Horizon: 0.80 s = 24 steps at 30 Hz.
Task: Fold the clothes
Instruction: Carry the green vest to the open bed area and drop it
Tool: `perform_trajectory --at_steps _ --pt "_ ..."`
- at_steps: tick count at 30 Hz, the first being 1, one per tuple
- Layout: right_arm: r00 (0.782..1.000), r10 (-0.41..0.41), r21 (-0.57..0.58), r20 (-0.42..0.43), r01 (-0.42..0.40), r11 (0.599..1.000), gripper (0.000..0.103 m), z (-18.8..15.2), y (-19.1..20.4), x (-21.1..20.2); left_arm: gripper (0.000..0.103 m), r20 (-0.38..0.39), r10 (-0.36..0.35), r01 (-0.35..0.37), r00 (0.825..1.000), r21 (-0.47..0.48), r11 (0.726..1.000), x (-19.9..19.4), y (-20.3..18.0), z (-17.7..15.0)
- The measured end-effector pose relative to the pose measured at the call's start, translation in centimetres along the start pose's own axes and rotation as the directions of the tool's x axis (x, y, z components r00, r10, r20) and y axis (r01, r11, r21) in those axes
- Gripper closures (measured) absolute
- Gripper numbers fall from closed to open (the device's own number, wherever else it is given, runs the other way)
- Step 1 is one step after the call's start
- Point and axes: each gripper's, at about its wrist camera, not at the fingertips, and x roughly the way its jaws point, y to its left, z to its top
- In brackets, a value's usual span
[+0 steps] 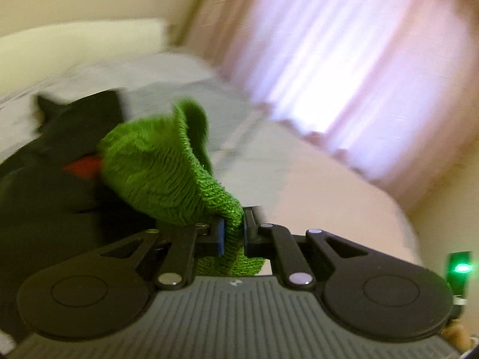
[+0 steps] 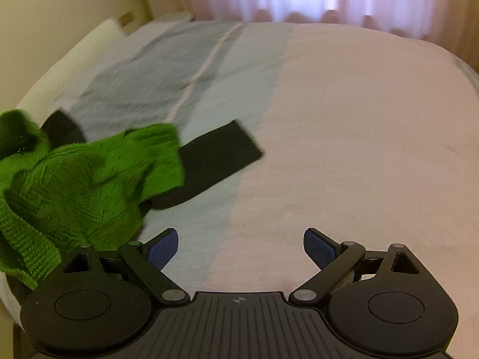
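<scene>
L gripper (image 1: 233, 229) clamps green knit (image 1: 155, 167) edge; bed (image 2: 344, 137) prob. roomy.

The left tool (image 1: 233, 233) is pinching a fold of green knitted cloth (image 1: 155, 167) between its blue pads, the knit bunching up ahead of it. Left of the tool, dark clothing (image 1: 54, 179) is lying on the bed (image 1: 314, 179); a pink curtain (image 1: 344, 53) is glowing ahead to the right.

Backlit curtain (image 1: 344, 59) glare; heavy motion blur; fisheye-curved, dark corners.
</scene>
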Motion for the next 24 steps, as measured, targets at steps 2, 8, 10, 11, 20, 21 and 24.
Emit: perform_trajectory --at_steps 2,8,10,11,20,21,24 --pt "0.999 -0.017 0.045 0.028 0.016 0.999 0.010 -0.5 -2.7 -1.9 0.096 0.007 -0.073 0.073 0.997 0.046 0.996 0.1 -4.2 0.0" --pt "0.991 -0.087 0.183 0.103 0.067 0.981 0.010 -3.2 -12.5 -9.3 0.097 0.045 -0.274 0.265 0.961 0.145 0.953 -0.6 -18.0 -0.3" --pt "0.986 -0.116 0.235 0.123 0.084 0.968 0.010 -4.4 -16.1 -12.1 0.098 0.074 -0.332 0.318 0.940 0.155 0.935 -1.5 -22.1 -0.3" --pt "0.983 -0.129 0.258 0.133 0.091 0.962 0.010 -4.9 -18.0 -13.6 0.098 0.096 -0.354 0.336 0.930 0.159 0.928 -2.1 -24.1 -0.4" --pt "0.948 -0.258 0.347 0.185 0.183 0.920 0.010 -10.8 -30.8 -23.9 0.078 -0.039 -0.371 0.372 0.928 0.184 0.910 -4.7 -36.2 -11.2" --pt "0.945 -0.270 0.340 0.183 0.197 0.920 0.010 -11.6 -31.6 -24.7 0.072 -0.113 -0.327 0.344 0.938 0.198 0.918 -4.2 -36.7 -13.8" --pt "0.948 -0.277 0.314 0.158 0.218 0.924 0.010 -14.2 -33.0 -26.5 0.070 -0.353 -0.143 0.233 0.925 0.228 0.945 -1.9 -36.4 -22.1"
